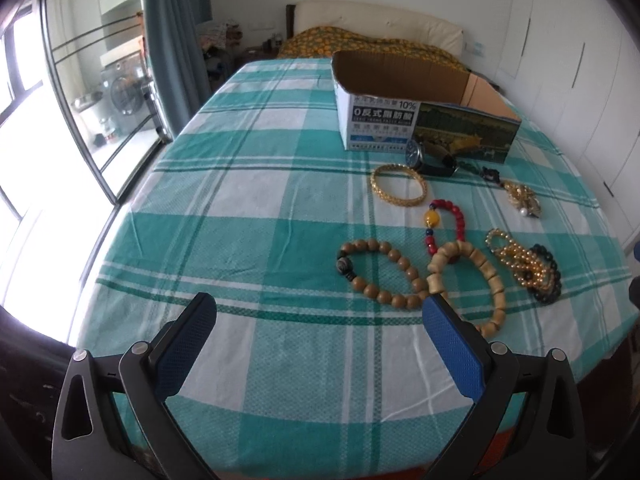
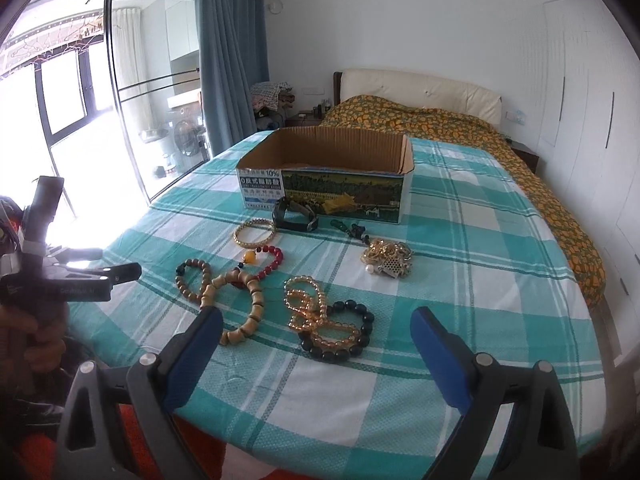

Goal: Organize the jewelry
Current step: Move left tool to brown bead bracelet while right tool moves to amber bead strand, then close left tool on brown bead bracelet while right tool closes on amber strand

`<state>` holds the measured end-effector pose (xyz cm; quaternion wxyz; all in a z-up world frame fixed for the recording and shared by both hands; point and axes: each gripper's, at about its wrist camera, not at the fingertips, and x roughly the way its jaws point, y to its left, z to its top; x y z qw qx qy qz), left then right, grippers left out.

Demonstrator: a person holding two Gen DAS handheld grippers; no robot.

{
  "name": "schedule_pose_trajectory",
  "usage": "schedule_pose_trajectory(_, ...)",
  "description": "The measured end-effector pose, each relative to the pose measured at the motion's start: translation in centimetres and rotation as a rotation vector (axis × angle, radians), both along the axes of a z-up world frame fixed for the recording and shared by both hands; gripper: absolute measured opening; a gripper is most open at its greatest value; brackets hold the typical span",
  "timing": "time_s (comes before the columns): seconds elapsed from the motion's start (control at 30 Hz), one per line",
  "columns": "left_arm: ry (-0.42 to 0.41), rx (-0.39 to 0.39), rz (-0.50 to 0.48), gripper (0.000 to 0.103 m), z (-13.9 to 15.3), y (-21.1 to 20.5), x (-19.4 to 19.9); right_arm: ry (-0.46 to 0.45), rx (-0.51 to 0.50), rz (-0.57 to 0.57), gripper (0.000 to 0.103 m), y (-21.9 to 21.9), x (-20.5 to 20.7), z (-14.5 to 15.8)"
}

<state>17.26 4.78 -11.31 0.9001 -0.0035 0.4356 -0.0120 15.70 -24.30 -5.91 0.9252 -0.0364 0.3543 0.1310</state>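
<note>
Tongs, two pairs, both spread wide and empty. Left gripper [image 1: 320, 312] hangs over bare checked cloth, its right pad just at the barrel-bead bracelet [image 1: 466, 280]. Right gripper [image 2: 318, 322] brackets the heap at twelve o'clock — amber bead strand [image 2: 310, 308] wound through the black bead bracelet [image 2: 340, 336].

Risks, as judged:
- Amber strand and black bracelet interlocked; a grip on one would likely drag the other.
- Barrel-bead bracelet overlaps the round wooden bracelet [image 1: 380, 272] and the red bead string [image 1: 444, 220]; lifting one may pull its neighbours.
- Round beads may roll out from between flat pads.
- Soft bedding gives way under a push.

Surroundings, outward:
- Gold bangle [image 1: 398, 184], at one o'clock from the left gripper, lying apart.
- Watch [image 2: 294, 216], touching or just beside the box front.
- Gold chain cluster [image 2: 386, 262] with a pearl, at one o'clock from the right gripper.
- Dark green pendant [image 2: 352, 230], small, detail unclear.
- Cardboard box [image 2: 404, 200], open-topped, beyond all pieces — presumed destination, its interior mostly hidden.
- Checked bedspread [image 1: 240, 220] under everything.
</note>
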Motion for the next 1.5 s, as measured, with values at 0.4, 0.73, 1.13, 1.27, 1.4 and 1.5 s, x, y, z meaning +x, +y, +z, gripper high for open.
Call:
schedule_pose_trajectory(0.4, 0.100, -0.012, 0.012, 0.102, -5.0, 0.1, 5.2, 0.169, -0.099, 0.199, 0.061, 4.1, 9.0, -7.8)
schedule_pose_trajectory(0.73, 0.094, 0.027, -0.005, 0.101, -6.1, -0.8, 5.7, 0.220, -0.144, 0.266, 0.061, 5.2, 10.5, -10.0)
schedule_pose_trajectory(1.13, 0.094, 0.030, -0.012, 0.098, -6.0, -1.0, 5.5, 0.226, -0.175, 0.278, 0.033, 5.4, 10.6, -9.7)
schedule_pose_trajectory(1.27, 0.095, 0.031, -0.036, 0.086, -5.7, -1.6, 5.4, 0.237, -0.176, 0.270, 0.027, 5.4, 10.7, -9.6)
schedule_pose_trajectory(1.4, 0.102, 0.034, -0.082, 0.053, -5.1, -2.5, 5.1, 0.242, -0.165, 0.254, 0.022, 5.3, 10.7, -9.3)
schedule_pose_trajectory(1.5, 0.115, 0.041, -0.114, 0.011, -4.8, -3.2, 5.1, 0.242, -0.135, 0.241, 0.015, 5.1, 10.6, -8.5)
